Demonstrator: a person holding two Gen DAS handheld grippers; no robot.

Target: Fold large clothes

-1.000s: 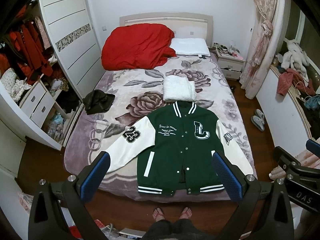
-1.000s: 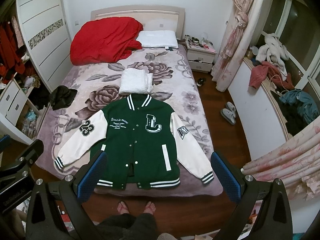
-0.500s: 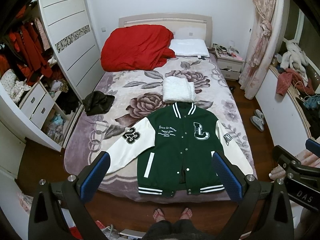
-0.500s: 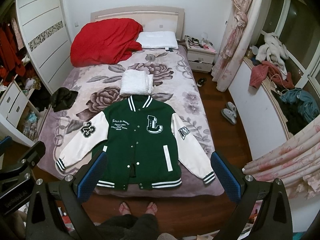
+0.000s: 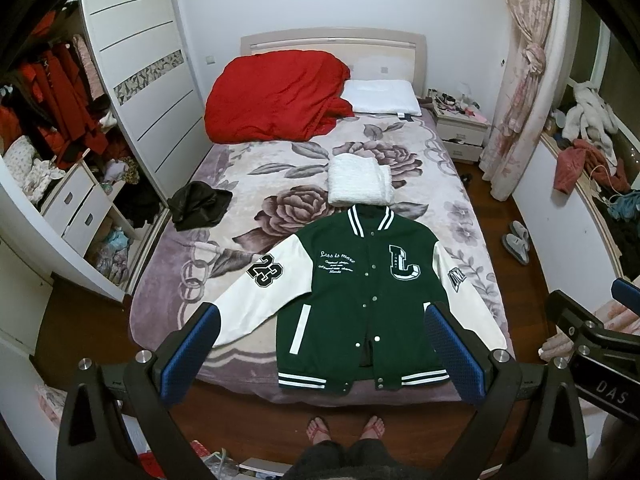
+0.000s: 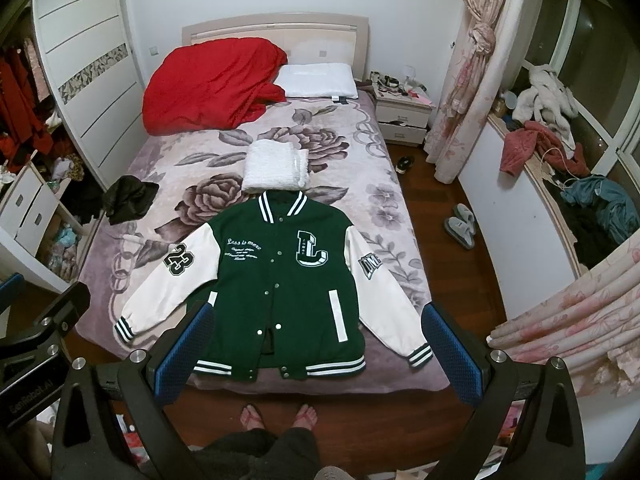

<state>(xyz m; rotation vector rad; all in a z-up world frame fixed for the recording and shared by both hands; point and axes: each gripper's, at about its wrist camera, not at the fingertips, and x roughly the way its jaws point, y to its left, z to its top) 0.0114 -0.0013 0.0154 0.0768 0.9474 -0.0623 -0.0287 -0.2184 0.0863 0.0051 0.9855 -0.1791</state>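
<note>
A green varsity jacket (image 5: 360, 288) with white sleeves lies flat and face up at the foot of a floral-blanketed bed (image 5: 256, 184), snapped shut, sleeves angled outward. In the left wrist view, the left sleeve cuff is hidden behind a blue pad and the right cuff is cut off by the other pad. The small script on the chest is too fine to read. A folded white towel (image 5: 358, 184) sits just beyond the collar. Both the left gripper (image 5: 320, 344) and right gripper (image 6: 318, 344) hover high above the bed's foot, jaws spread wide, holding nothing. The person's feet (image 6: 278, 416) stand below on the wooden floor.
</note>
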